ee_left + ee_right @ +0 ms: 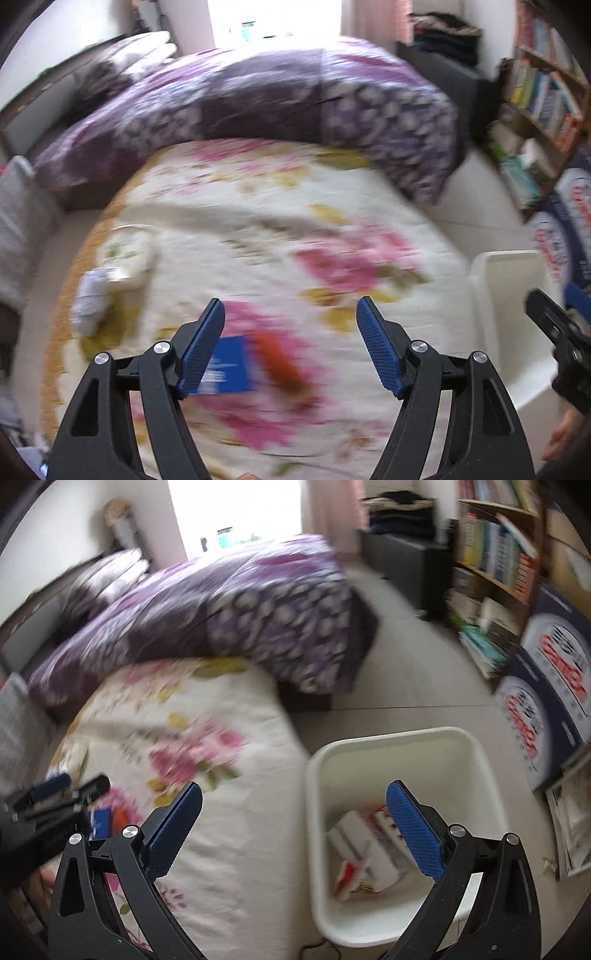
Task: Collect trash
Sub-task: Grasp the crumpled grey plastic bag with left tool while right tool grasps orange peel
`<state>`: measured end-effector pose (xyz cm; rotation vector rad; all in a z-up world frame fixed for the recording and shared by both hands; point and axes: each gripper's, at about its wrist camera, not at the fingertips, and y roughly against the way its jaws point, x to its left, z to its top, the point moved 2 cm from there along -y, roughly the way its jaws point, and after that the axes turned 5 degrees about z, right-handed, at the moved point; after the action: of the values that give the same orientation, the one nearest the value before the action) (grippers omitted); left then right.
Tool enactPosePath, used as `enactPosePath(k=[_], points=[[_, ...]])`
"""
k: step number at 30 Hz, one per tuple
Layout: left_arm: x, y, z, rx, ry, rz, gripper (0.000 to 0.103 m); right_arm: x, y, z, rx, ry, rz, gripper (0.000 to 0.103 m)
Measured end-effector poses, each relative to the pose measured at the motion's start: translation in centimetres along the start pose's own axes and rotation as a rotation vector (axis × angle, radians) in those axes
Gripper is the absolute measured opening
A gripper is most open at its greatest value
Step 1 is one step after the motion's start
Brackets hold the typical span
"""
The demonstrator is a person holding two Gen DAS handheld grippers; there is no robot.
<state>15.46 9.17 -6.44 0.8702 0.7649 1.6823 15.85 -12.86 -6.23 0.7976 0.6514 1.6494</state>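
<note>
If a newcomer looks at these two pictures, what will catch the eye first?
First the purple quilt, bunched across the far half of the bed, above the flowered sheet. Then the white bin on the floor beside the bed, with discarded packets inside, and a blue packet lying on the sheet between the open fingers of the left gripper.

The left gripper [290, 345] hangs over a bed [258, 229] with a flowered sheet, its jaws wide apart and nothing pinched between them. Below the jaws a blurred blue packet [231, 363] and something orange [279, 356] lie on the sheet, with a white wrapper [92, 299] farther left. A purple quilt [258, 107] is heaped beyond, and a white bin [513, 317] stands right of the bed, with the right gripper [561, 325] at that edge.
</note>
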Motion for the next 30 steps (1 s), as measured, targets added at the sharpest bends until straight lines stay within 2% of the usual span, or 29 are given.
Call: enactPosePath(k=[3,8,14,22,25,27,30], points=[[3.6,-1.4,-0.1,0.012,0.005,0.092,0.072,3.8,-2.0,-0.7,0.048,0.089,0.039,0.096],[9.6,-3.6,-0.1,0.041,0.020,0.204,0.072,8.5,-4.7,-2.2,0.114,0.185,0.080,0.096],[14.3,-5.6,-0.2,0.088,0.033,0.257,0.072,12.8,-7.3,-3.8,0.185,0.293,0.146,0.096],[18.4,-8.8,-0.6,0.153,0.022,0.273,0.072,17.0,-10.2,-6.0,0.278,0.425,0.221,0.094],[20.1,-10.4,-1.3,0.196,0.047,0.273,0.072,17.8,-11.1,-6.4,0.297,0.435,0.237,0.087],[21.1,-11.3,-1.7,0.219,0.068,0.266,0.072,17.9,-11.2,-6.4,0.283,0.437,0.237,0.086],[22.5,-12.5,-2.4,0.253,0.109,0.239,0.072,18.2,-11.4,-6.0,0.254,0.433,0.237,0.072]])
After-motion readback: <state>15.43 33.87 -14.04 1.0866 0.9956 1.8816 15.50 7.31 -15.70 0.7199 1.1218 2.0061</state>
